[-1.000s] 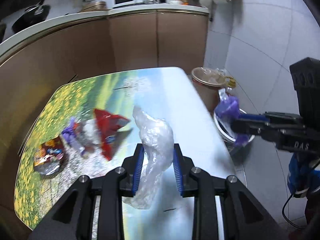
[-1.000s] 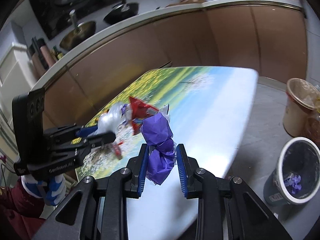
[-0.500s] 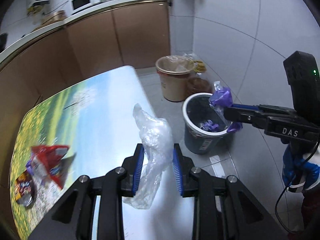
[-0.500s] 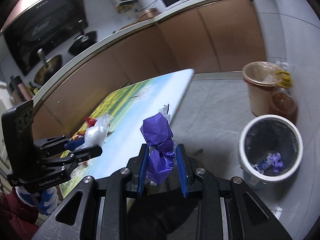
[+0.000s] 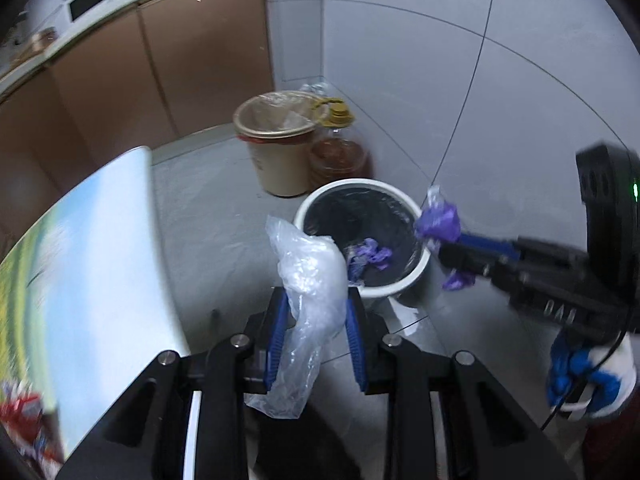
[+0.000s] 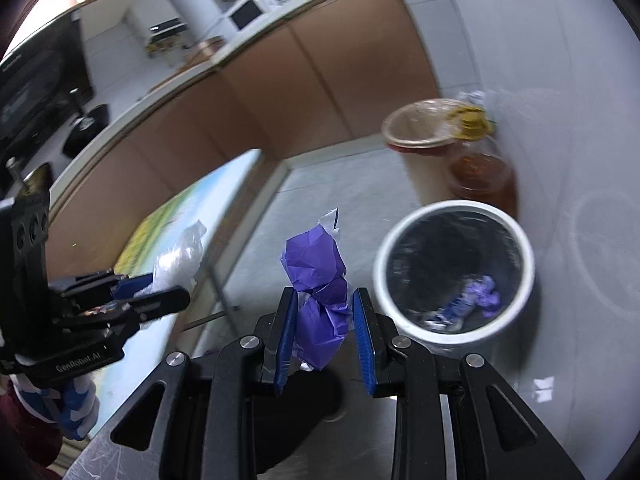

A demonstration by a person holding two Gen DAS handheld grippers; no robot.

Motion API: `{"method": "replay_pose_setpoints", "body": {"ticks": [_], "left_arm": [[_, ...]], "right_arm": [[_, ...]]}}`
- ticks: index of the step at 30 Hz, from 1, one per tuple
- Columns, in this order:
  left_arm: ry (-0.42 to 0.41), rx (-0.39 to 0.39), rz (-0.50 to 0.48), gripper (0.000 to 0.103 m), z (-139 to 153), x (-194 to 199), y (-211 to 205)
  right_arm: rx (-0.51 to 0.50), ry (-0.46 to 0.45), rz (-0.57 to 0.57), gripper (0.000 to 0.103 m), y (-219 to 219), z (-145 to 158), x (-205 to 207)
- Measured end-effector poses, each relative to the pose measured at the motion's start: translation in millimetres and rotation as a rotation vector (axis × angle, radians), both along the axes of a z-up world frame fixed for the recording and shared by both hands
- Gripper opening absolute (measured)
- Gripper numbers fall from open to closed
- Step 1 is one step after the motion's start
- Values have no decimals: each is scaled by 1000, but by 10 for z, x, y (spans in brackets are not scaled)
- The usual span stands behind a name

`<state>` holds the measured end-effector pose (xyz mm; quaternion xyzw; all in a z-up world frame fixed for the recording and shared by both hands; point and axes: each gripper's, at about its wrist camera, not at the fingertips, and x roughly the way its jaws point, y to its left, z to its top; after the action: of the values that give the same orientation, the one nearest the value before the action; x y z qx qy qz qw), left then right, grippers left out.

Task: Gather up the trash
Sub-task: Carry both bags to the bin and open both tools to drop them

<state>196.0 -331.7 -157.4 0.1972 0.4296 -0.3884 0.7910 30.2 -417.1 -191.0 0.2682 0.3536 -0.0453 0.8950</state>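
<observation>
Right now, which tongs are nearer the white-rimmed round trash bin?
Right. The right tongs hold purple wrapper at the white-rimmed round trash bin's rim; the left tongs hold clear plastic, short of it.

Home kitchen: counter (image 5: pixel 132 4), microwave (image 5: pixel 86 0).

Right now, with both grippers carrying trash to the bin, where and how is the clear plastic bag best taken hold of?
Around its bunched middle, as the left gripper holds it now. The clear plastic bag is limp and crumpled, with a puffed top and a loose tail hanging below the jaws, so the gathered waist gives the most material to pinch. Coming from its side, the blue pads close across the narrow part.
</observation>
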Motion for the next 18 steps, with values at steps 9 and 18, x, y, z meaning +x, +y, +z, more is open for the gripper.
{"method": "replay_pose_setpoints", "body": {"ticks": [9, 18], "left_arm": [[82, -46, -30, 28, -224, 563, -1030], [187, -112, 22, 52, -448, 962, -1427]], "right_arm": [[-22, 101, -157, 28, -614, -408, 320], [-84, 179, -217, 38, -1025, -711, 765]]}}
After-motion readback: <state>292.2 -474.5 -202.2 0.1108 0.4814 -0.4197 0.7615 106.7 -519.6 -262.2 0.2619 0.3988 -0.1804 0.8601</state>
